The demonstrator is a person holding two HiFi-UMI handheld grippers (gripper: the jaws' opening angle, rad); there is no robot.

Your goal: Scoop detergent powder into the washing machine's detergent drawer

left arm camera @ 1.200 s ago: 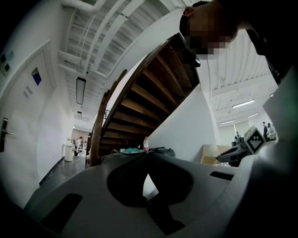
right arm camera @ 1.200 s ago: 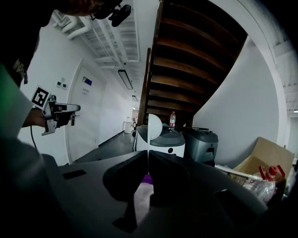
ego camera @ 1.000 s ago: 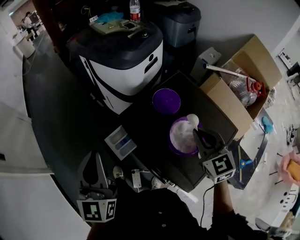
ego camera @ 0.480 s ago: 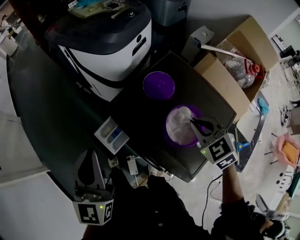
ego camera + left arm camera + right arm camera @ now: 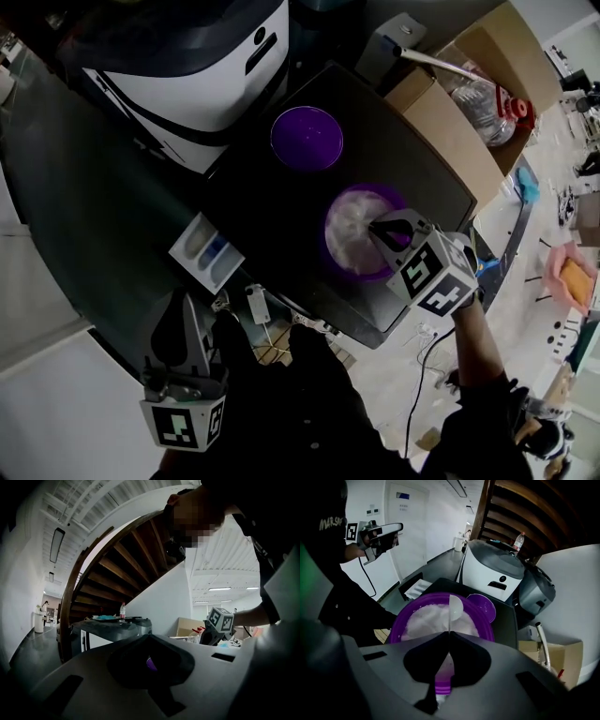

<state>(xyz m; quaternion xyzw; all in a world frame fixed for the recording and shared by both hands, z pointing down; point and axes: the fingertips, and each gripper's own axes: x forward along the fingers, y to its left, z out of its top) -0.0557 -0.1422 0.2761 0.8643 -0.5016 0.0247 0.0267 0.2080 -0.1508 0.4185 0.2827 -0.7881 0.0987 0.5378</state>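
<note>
A purple tub of white detergent powder [image 5: 352,234] stands on a black stand, with its purple lid [image 5: 307,137] lying beside it. My right gripper [image 5: 375,227] hangs over the tub, shut on the handle of a white spoon [image 5: 455,606]. The spoon's bowl sits just above the powder [image 5: 426,620] near the tub's far rim. The detergent drawer [image 5: 206,251] stands pulled out to the left of the stand, and it also shows in the right gripper view [image 5: 417,588]. My left gripper [image 5: 185,302] is held low at the left with its jaws together and empty.
A white and black washing machine [image 5: 187,66] stands behind the stand. An open cardboard box [image 5: 469,112] holding a bottle sits at the right. A cable and plug [image 5: 258,305] lie by the stand's front edge. The stand's black top [image 5: 412,159] is bare beside the tub.
The right gripper has brought the spoon from above the tub's far rim down toward the powder. The head camera has shifted, so the scene sits higher in the picture. The left gripper stays put.
</note>
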